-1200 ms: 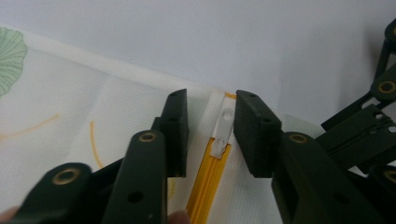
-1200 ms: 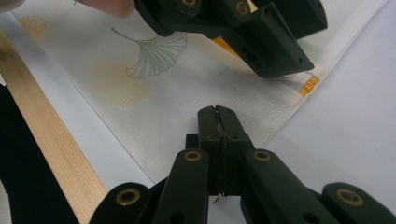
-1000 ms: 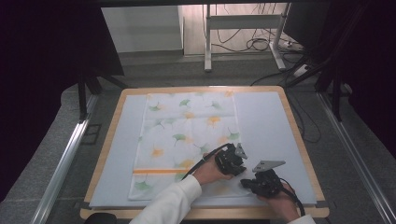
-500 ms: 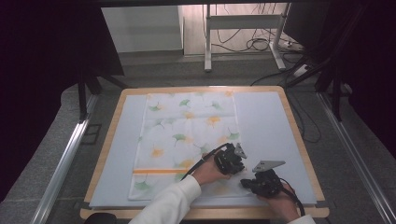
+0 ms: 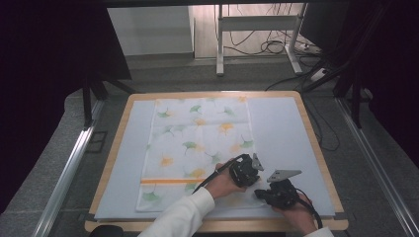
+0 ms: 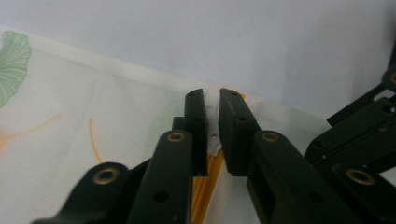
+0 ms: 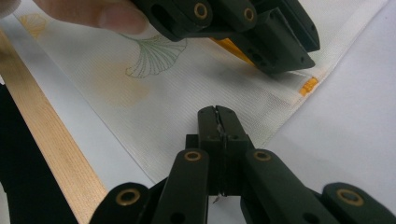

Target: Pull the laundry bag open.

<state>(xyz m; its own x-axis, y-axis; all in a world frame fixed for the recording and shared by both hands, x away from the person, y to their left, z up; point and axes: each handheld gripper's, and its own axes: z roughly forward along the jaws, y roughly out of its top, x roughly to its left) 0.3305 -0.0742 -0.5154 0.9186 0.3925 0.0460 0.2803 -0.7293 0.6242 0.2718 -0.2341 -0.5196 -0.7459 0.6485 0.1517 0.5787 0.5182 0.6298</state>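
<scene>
- A printed cloth (image 5: 200, 153) with ginkgo leaves and an orange stripe (image 5: 165, 180) lies flat on the pale mat (image 5: 281, 128) of the wood-edged counter (image 5: 316, 148). Its long axis runs away from the person, and the stripe crosses it near the near end.
- Both grippers are at the cloth's near right corner, which is the part that matters for whatever comes next, probably a lift or fold away from the person.
- The left gripper (image 6: 211, 121) is on the cloth's right edge at the end of the orange stripe. Its jaws stand a narrow slit apart, with a small ridge of hem between them. They look closed on the cloth, though only lightly.
- The right gripper (image 7: 218, 122) is just nearer the person, at the near hem beside the corner. Its jaws are pressed together, and a thin sliver of cloth seems to sit between the tips.
- In the high view the left gripper (image 5: 245, 170) and the right gripper (image 5: 276, 192) are close beside each other but not touching. The left is the farther in over the cloth.
- From both grippers the bulk of the cloth lies ahead and to the person's left. A fold would carry this corner toward the far edge or across to the left side; I can't tell which.
- The left hand (image 7: 93, 11) shows a fingertip over the cloth in the right gripper view.
</scene>
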